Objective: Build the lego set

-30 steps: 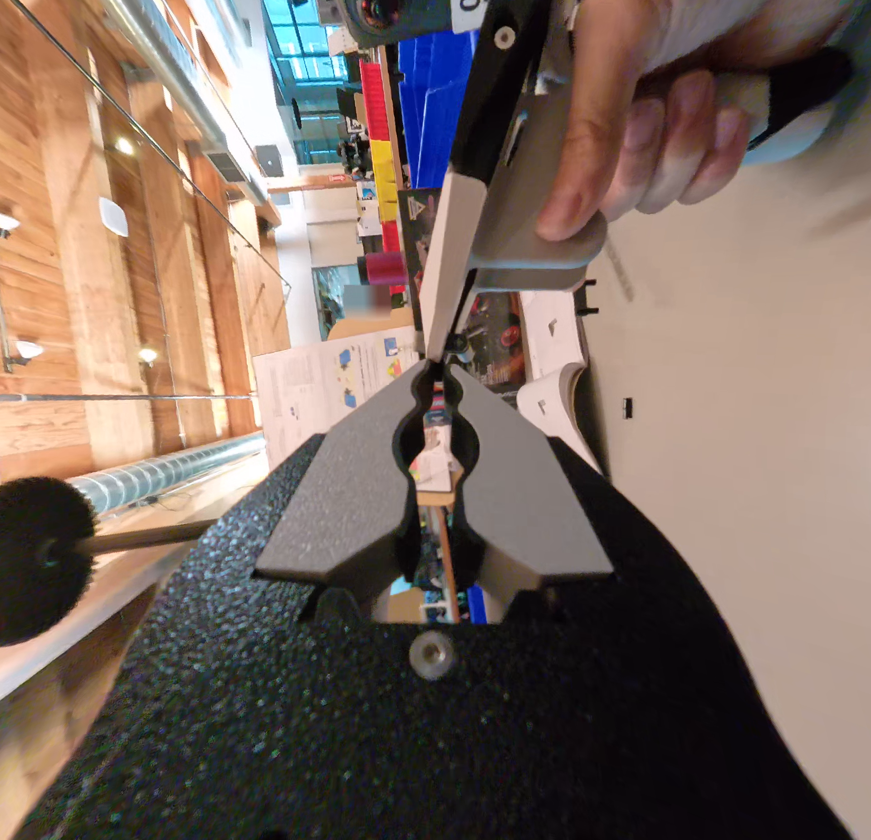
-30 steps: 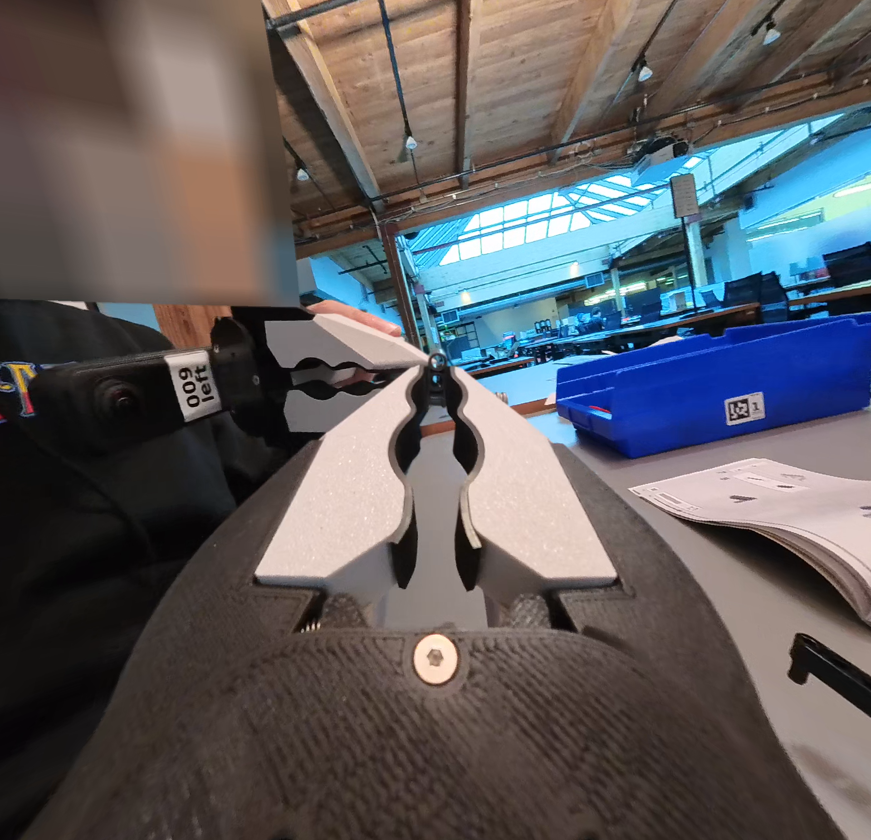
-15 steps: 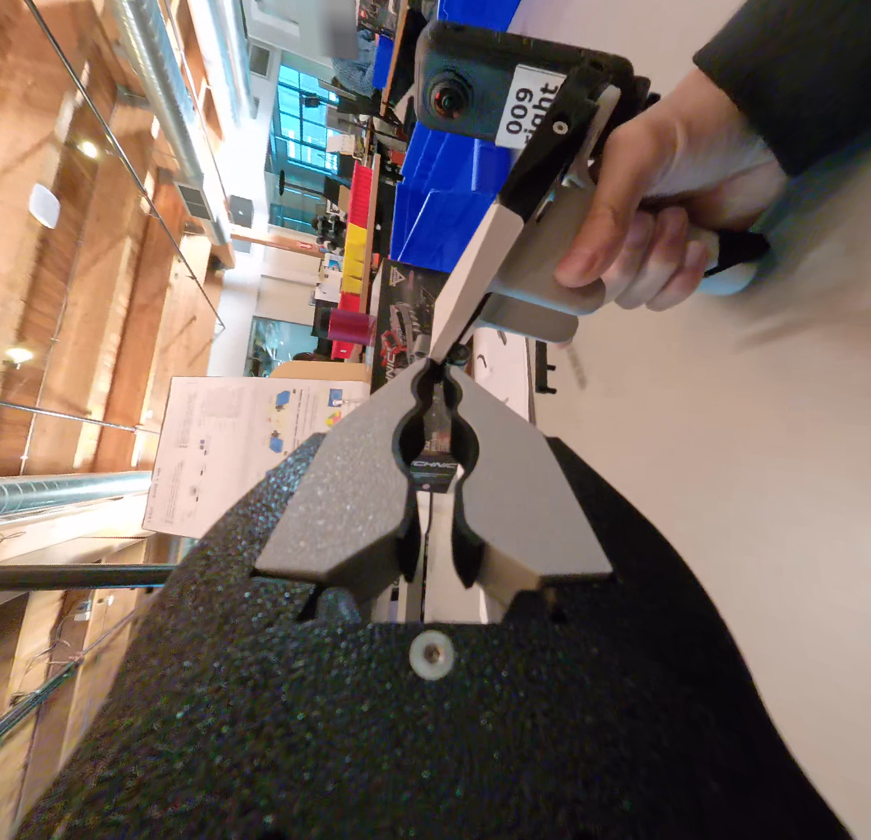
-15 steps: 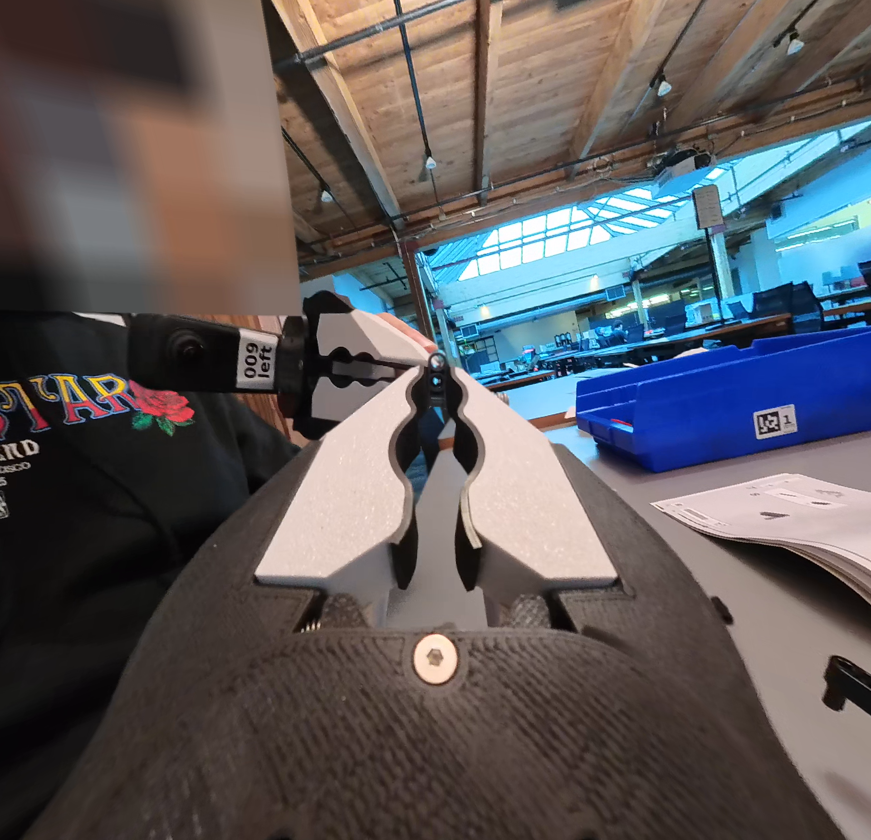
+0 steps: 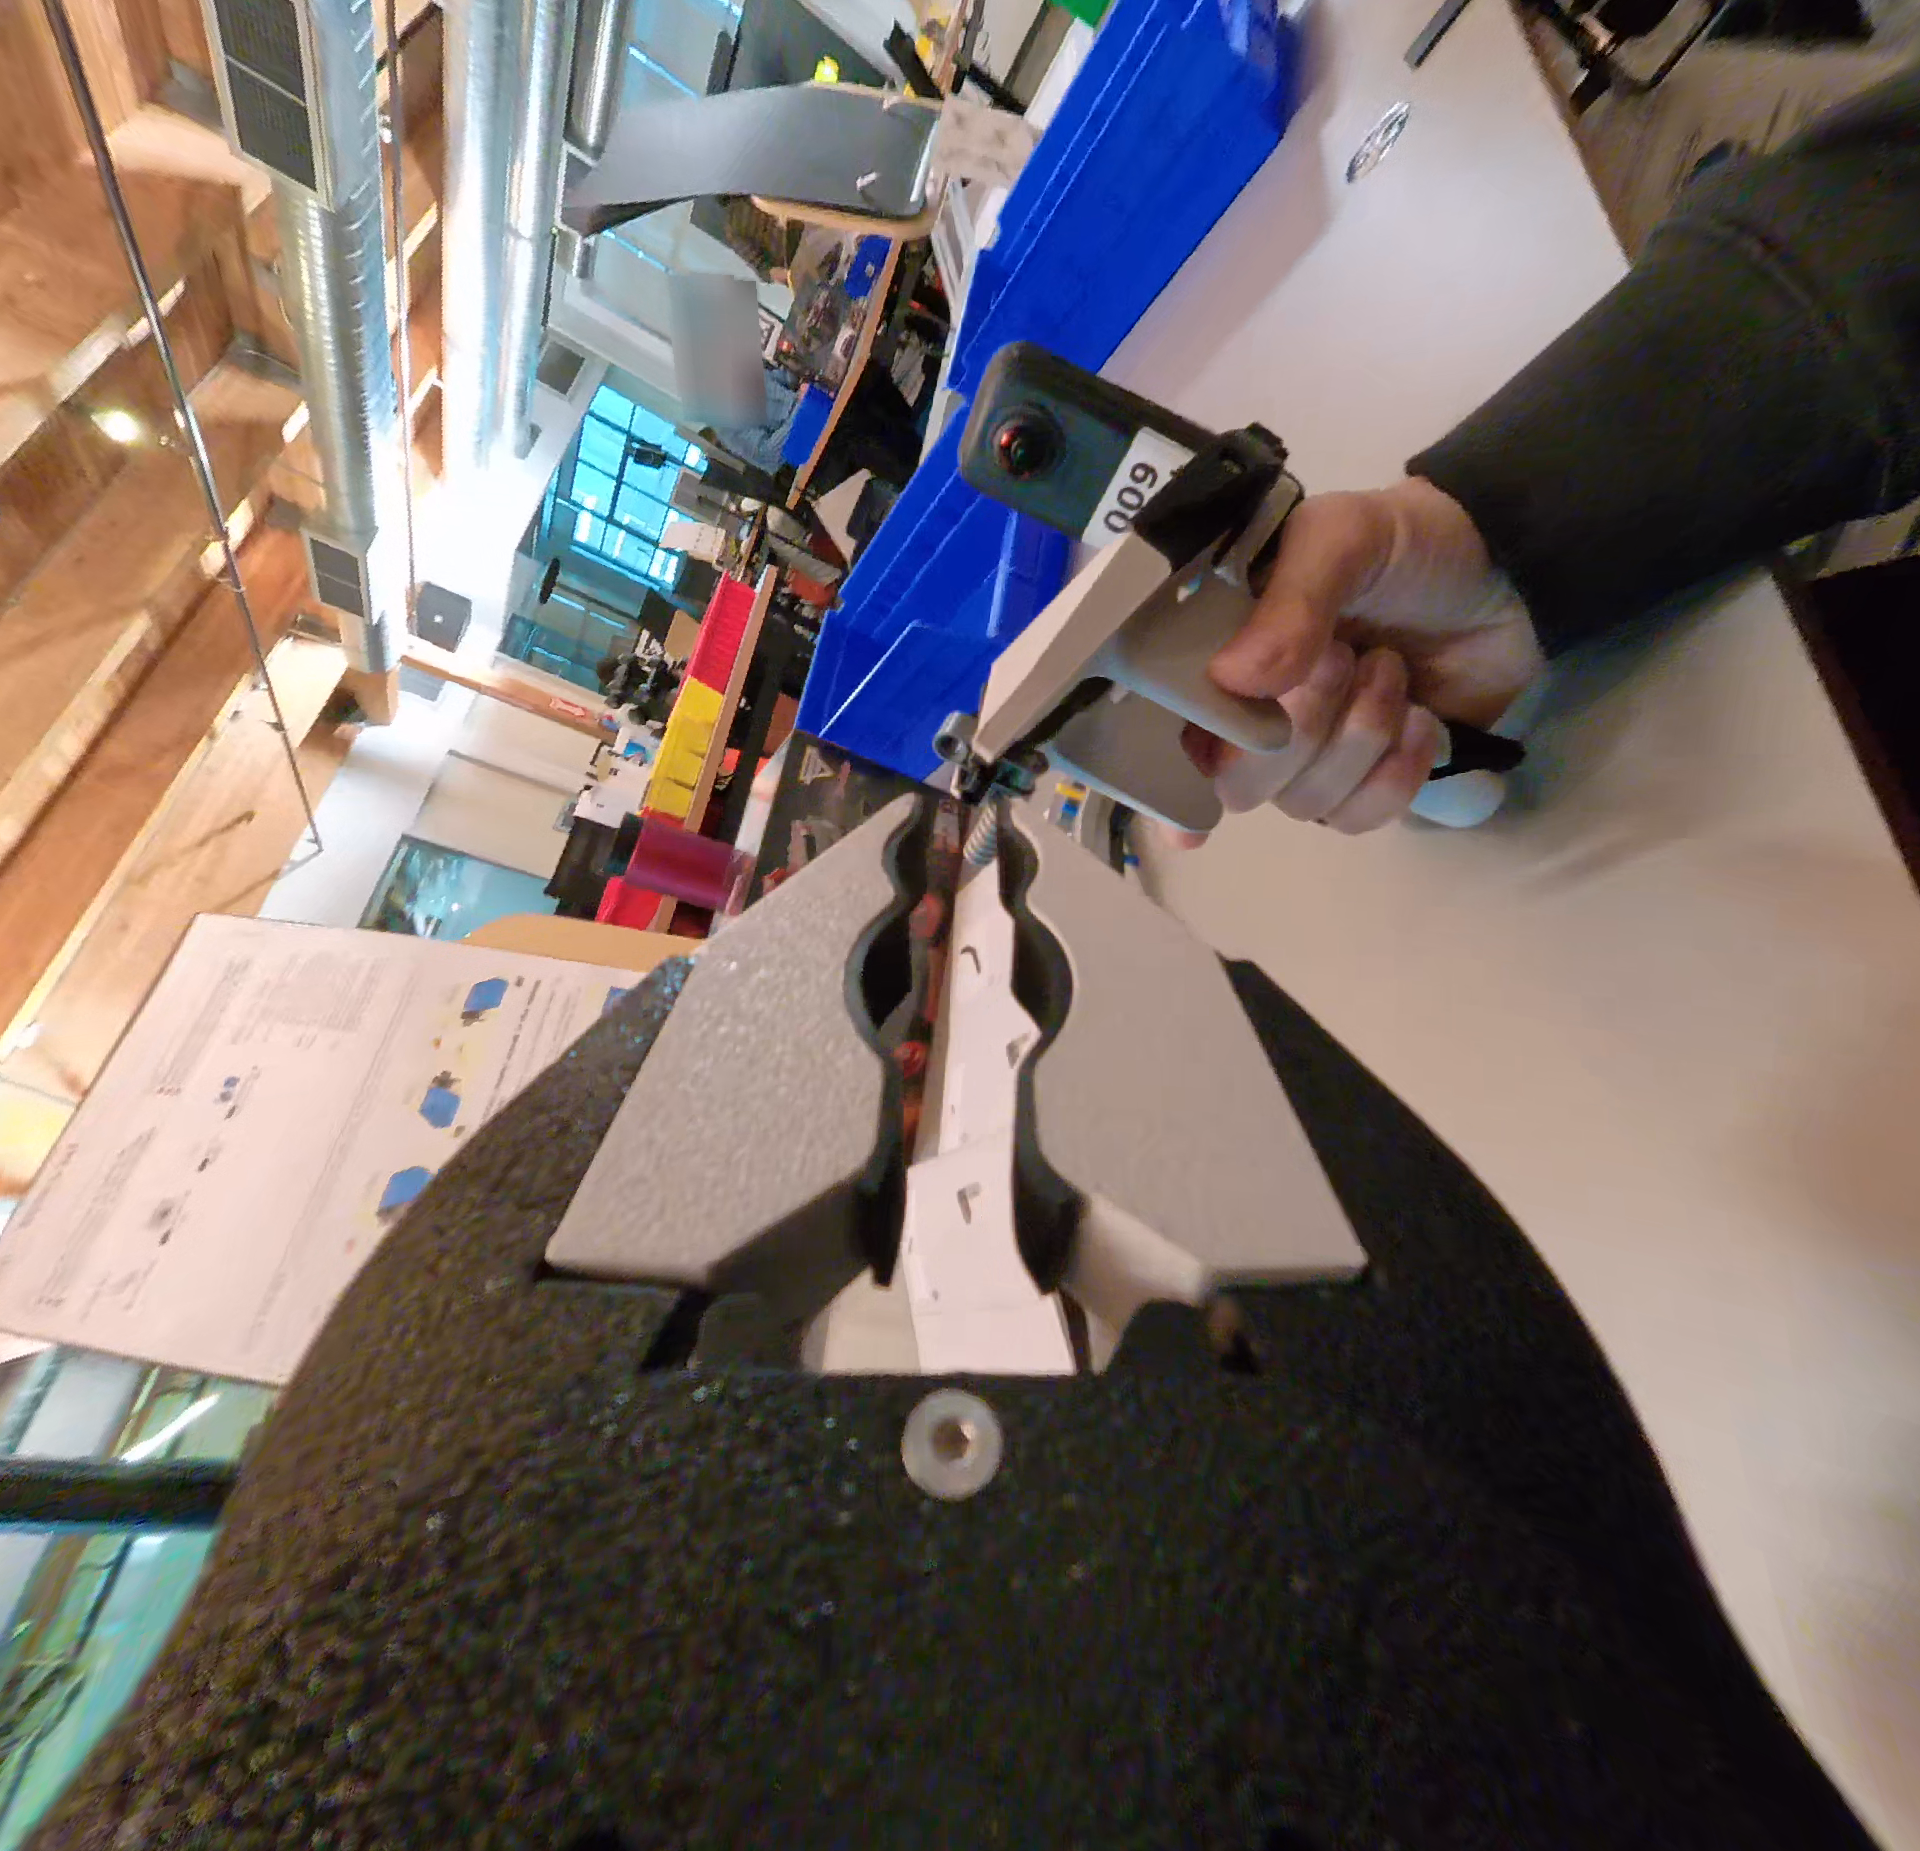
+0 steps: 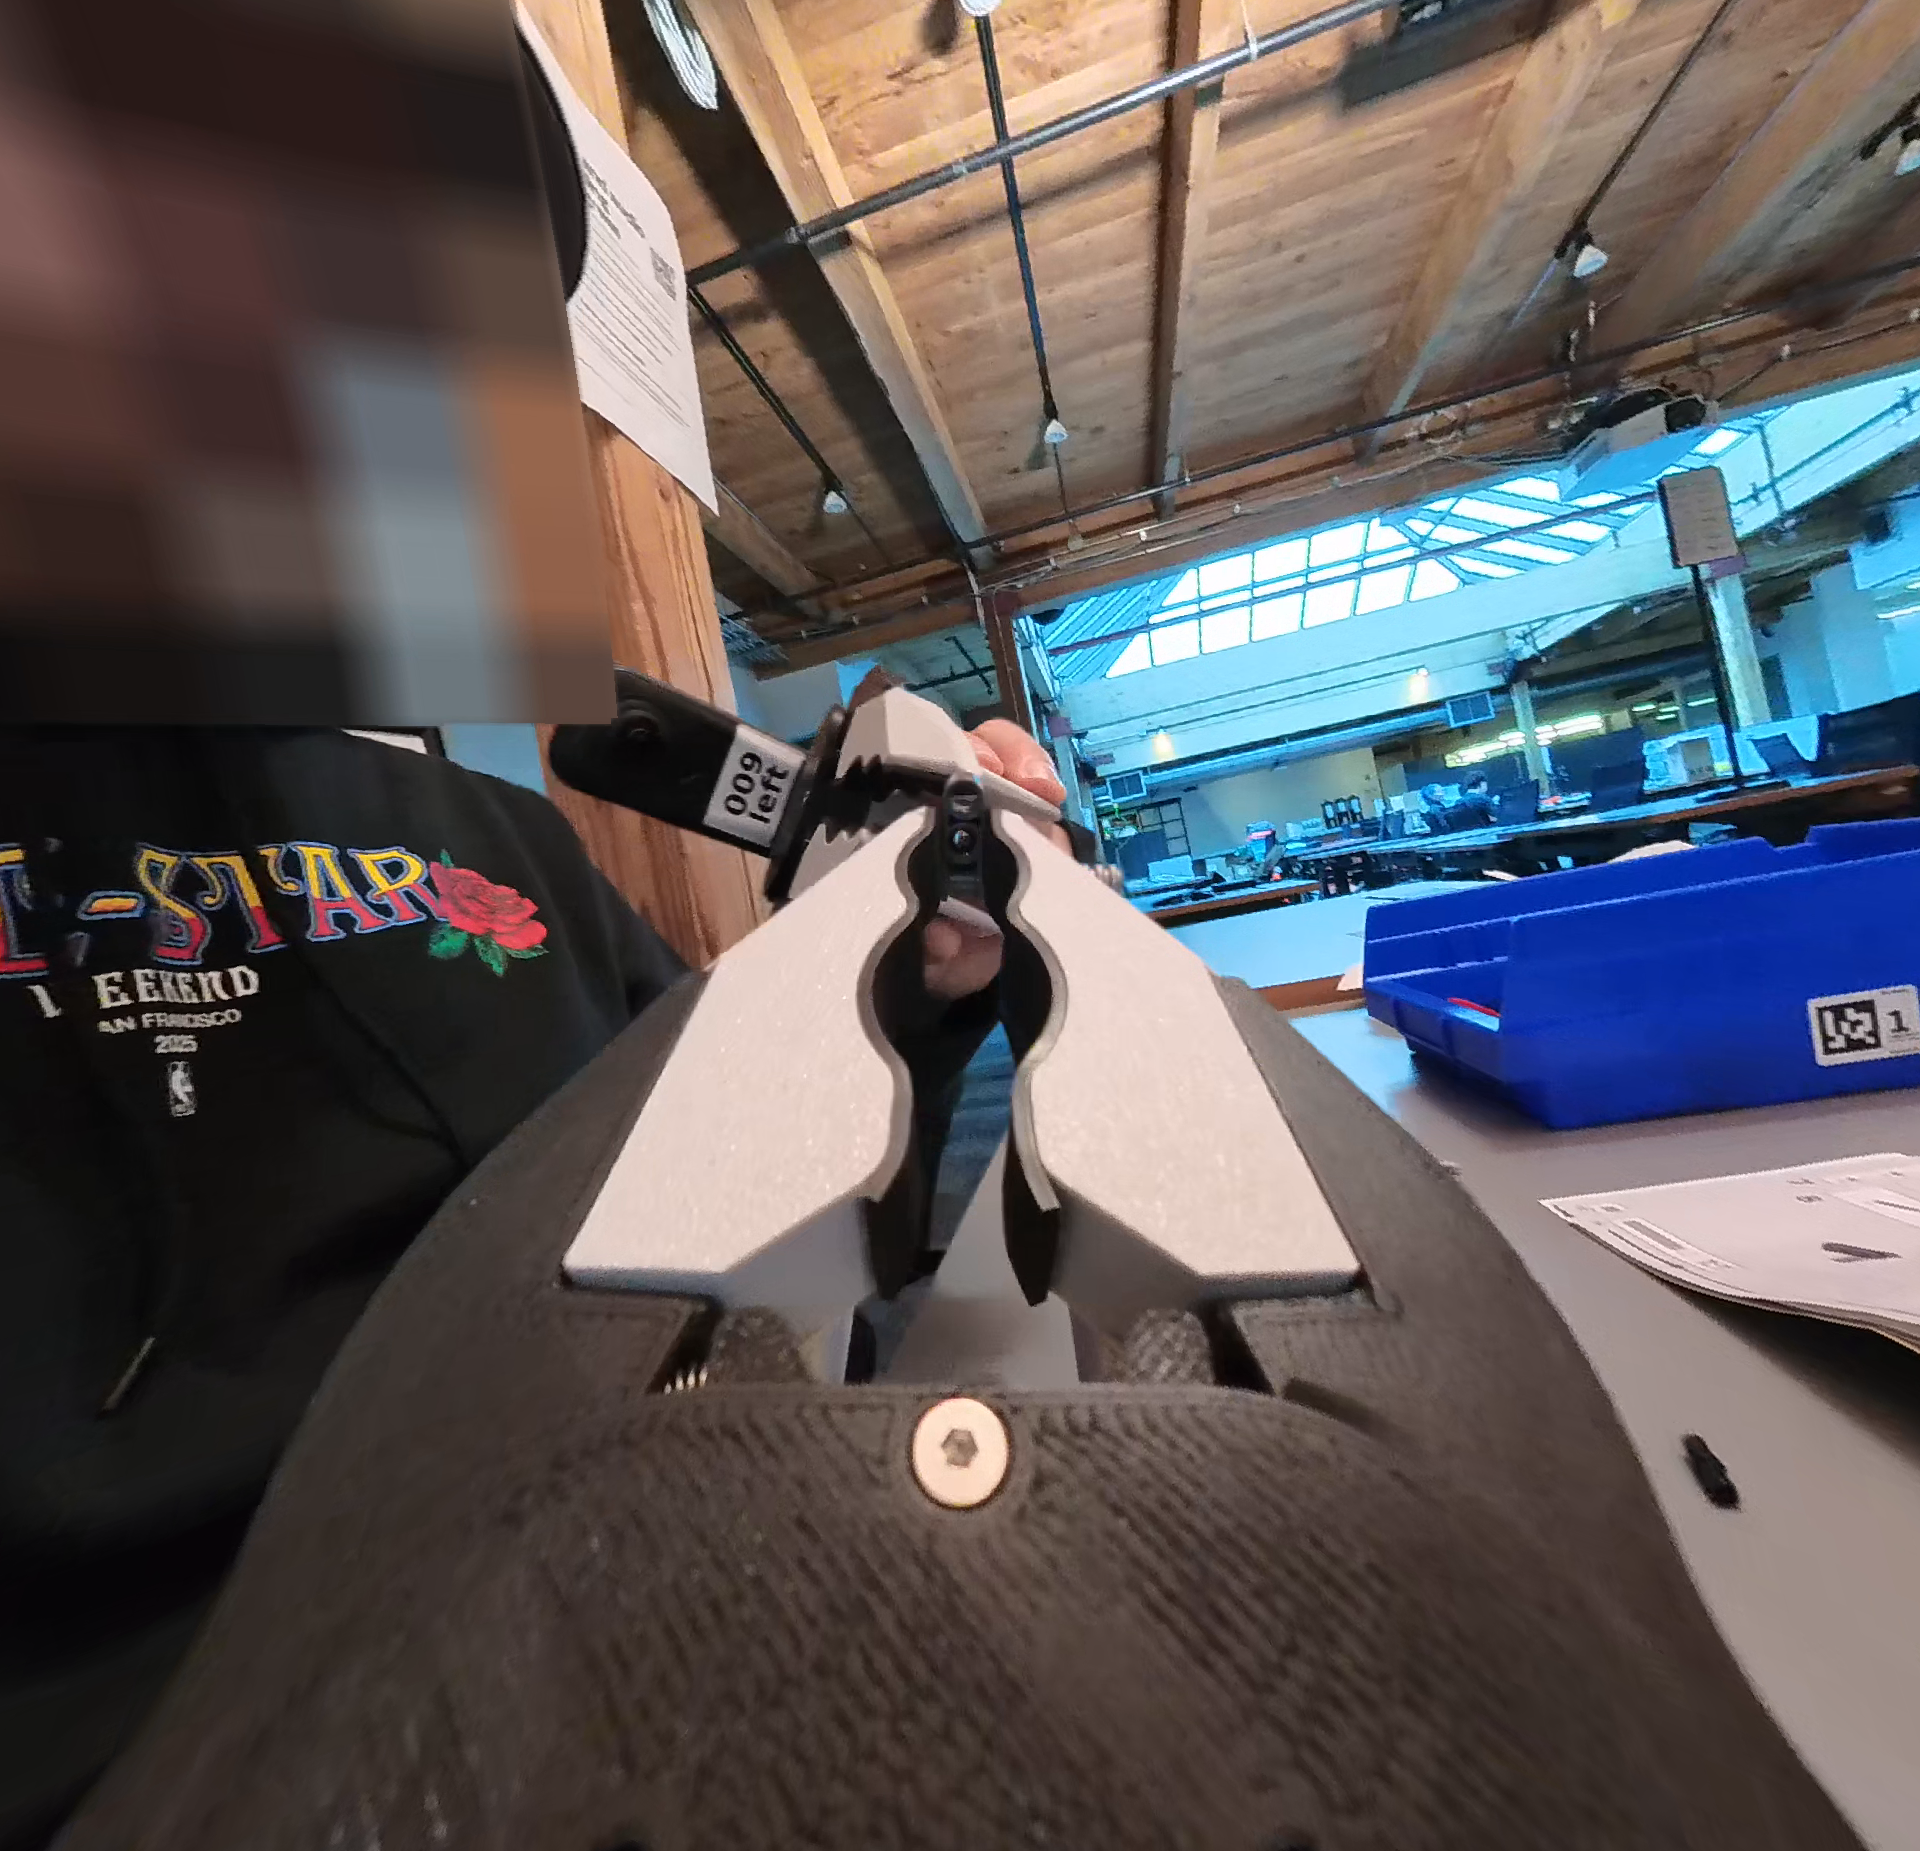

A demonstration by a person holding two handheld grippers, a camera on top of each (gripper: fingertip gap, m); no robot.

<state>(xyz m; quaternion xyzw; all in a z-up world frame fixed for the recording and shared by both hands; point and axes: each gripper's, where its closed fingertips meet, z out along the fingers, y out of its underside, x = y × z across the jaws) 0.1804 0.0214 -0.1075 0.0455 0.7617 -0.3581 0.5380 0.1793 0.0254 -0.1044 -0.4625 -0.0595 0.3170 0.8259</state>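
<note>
My right gripper [image 6: 961, 833] is shut on a small black lego piece [image 6: 961, 845] and holds it in the air above the grey table. In the left wrist view the right gripper [image 5: 971, 757] shows in a person's hand, with the black piece [image 5: 1000, 775] at its tips and a grey ribbed part [image 5: 982, 851] hanging below. My left gripper [image 5: 961, 825] has its jaws a little apart right under that piece; the ribbed part sits in the gap, against one finger only. The left gripper [image 6: 1023, 802] also shows just behind the piece.
Blue bins [image 6: 1621, 991] [image 5: 1091, 243] stand on the grey table [image 5: 1507, 1074]. An open instruction booklet [image 6: 1766, 1240] lies to the right, with a small black part [image 6: 1709, 1469] near it. A paper sheet [image 5: 260, 1126] hangs on a wooden post. The person's torso [image 6: 208, 1126] is close on the left. Both grippers' tips are close together, under 4 cm apart.
Both grippers have turned and the right one has drawn back a little from the left camera. The left jaws, touching before, now stand slightly apart. The right stays shut on the piece.
</note>
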